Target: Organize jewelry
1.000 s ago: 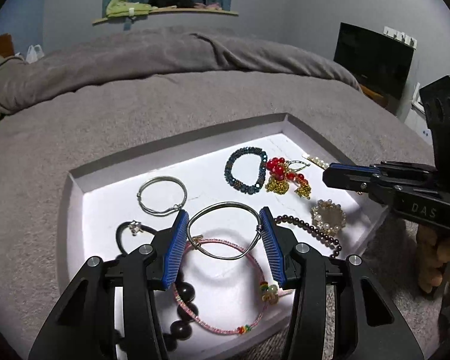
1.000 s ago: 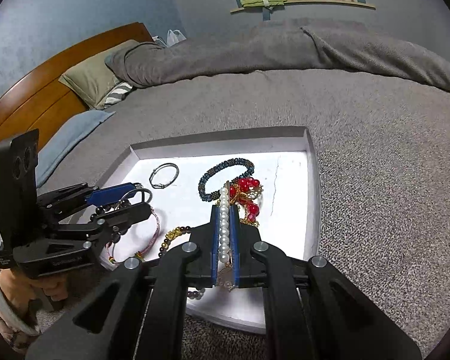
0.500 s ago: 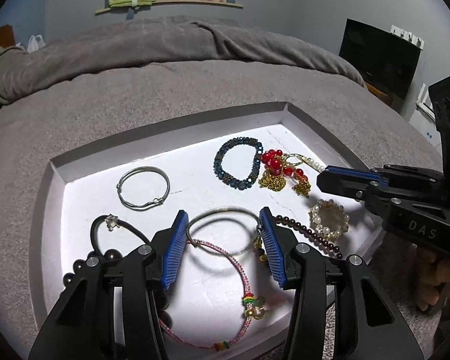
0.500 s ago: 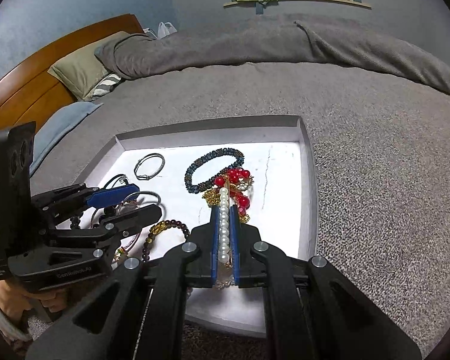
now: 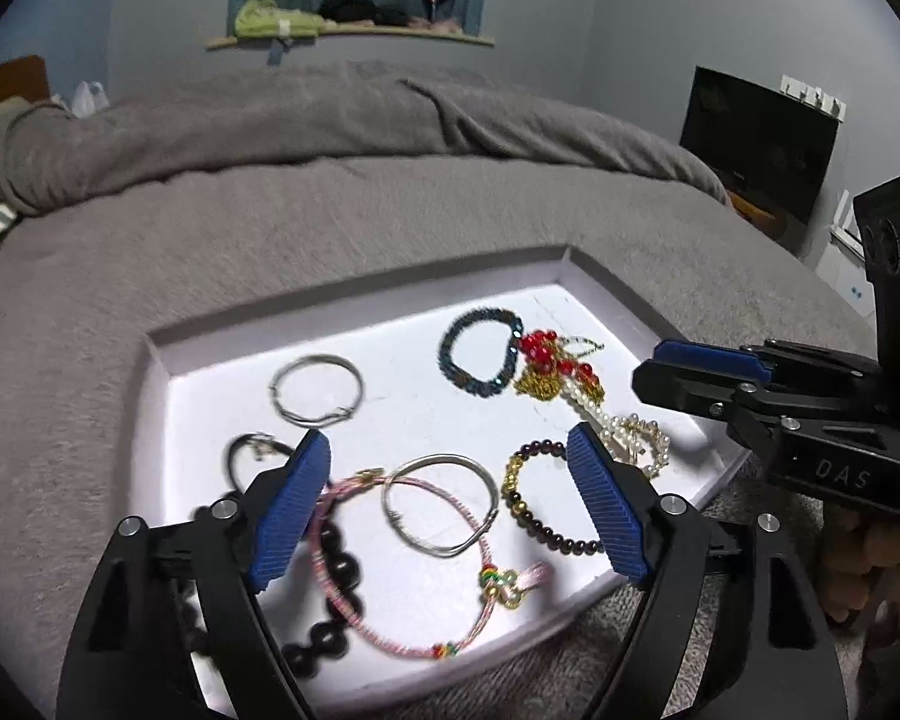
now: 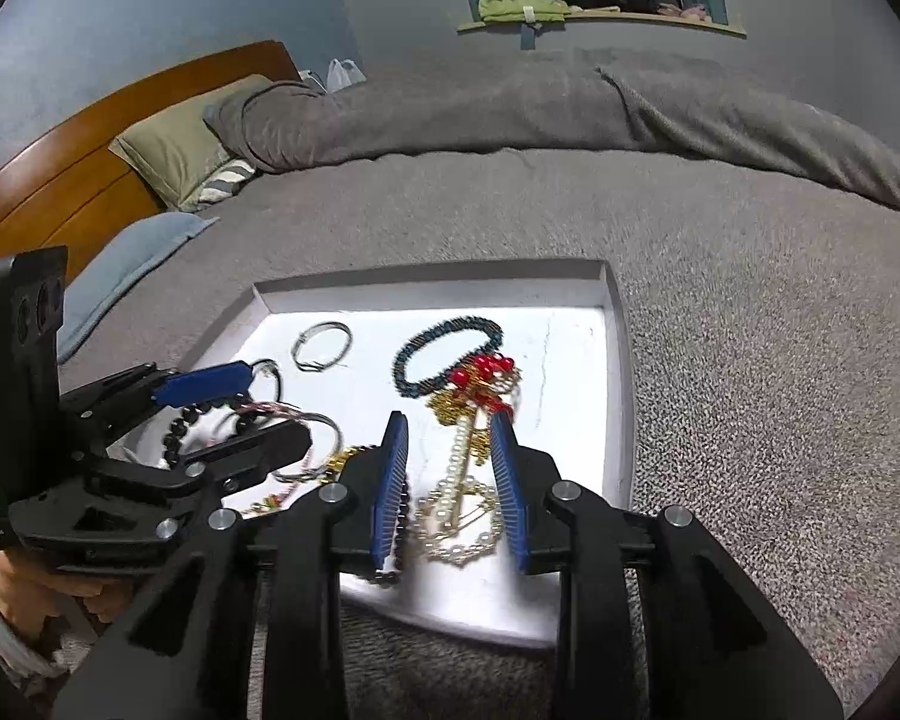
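Note:
A white tray [image 5: 210, 372] on the grey bedspread holds several bracelets. My left gripper [image 5: 447, 432] hangs over its near side, jaws opening wide. A silver bangle [image 5: 444, 457] lies flat on the tray between them, clear of both pads, overlapping a pink cord bracelet [image 5: 354, 612]. My right gripper [image 6: 448, 420] is over the tray's near right part, jaws opening. The pearl strand [image 6: 459, 456] lies loose on the tray between and below its pads, running up to the red beads and gold chain [image 6: 480, 387].
Also in the tray are a dark blue bead bracelet [image 5: 450, 360], a second silver bangle [image 5: 315, 360], a garnet bead bracelet [image 5: 528, 510], big black beads [image 5: 336, 570] and a black band with a charm [image 5: 252, 444]. Pillows [image 6: 174, 150] and a wooden headboard [image 6: 60, 180] stand far left.
Both grippers have opened. The silver bangle left the left pads and now lies on the tray; the pearl strand slipped out of the right pads onto the tray.

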The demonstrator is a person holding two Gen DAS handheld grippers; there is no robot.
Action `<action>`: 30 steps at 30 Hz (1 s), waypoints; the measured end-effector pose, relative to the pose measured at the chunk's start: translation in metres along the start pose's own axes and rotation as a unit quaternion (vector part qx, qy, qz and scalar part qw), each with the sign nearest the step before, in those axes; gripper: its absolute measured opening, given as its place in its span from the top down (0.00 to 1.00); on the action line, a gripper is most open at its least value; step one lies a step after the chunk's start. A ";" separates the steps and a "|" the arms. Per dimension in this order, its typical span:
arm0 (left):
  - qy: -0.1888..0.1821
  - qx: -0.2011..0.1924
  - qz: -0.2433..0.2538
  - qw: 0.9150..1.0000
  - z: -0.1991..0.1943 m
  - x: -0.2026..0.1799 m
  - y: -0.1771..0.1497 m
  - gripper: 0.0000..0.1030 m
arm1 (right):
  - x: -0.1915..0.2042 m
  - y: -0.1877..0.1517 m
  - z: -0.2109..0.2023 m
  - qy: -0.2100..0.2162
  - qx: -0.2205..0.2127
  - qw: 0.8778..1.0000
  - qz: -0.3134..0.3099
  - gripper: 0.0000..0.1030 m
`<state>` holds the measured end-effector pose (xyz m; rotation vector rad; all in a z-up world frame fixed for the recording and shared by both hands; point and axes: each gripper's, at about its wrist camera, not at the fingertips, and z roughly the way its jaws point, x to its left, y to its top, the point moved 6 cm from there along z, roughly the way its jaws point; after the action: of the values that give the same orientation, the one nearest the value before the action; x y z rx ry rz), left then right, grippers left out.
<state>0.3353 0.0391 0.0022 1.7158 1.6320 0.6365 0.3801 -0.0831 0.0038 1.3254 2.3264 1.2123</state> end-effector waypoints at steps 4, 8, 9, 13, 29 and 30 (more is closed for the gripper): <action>0.007 -0.018 -0.013 1.000 -0.025 0.006 -0.003 0.13 | 0.010 0.003 -0.017 -0.001 -0.020 1.000 -0.010 0.63; 0.015 -0.032 -0.025 0.999 -0.050 0.015 -0.013 0.12 | 0.017 -0.001 -0.039 -0.003 -0.044 0.999 -0.020 0.50; 0.017 -0.035 -0.026 0.999 -0.055 0.017 -0.014 0.11 | 0.019 -0.003 -0.044 -0.004 -0.049 0.999 -0.022 0.48; 0.023 -0.055 -0.036 0.998 -0.083 0.019 -0.026 0.07 | 0.026 -0.018 -0.070 -0.011 -0.068 0.997 -0.032 0.33; 0.050 -0.092 -0.048 0.993 -0.150 0.015 -0.095 0.05 | 0.065 -0.082 -0.117 -0.018 -0.112 0.992 -0.049 0.09; 0.048 -0.094 -0.050 0.993 -0.152 0.015 -0.099 0.05 | 0.067 -0.085 -0.118 -0.020 -0.112 0.992 -0.052 0.09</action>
<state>0.1587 0.0734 0.0256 1.4783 1.6561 0.8078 0.2260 -0.1174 0.0310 1.1274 2.1288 1.3542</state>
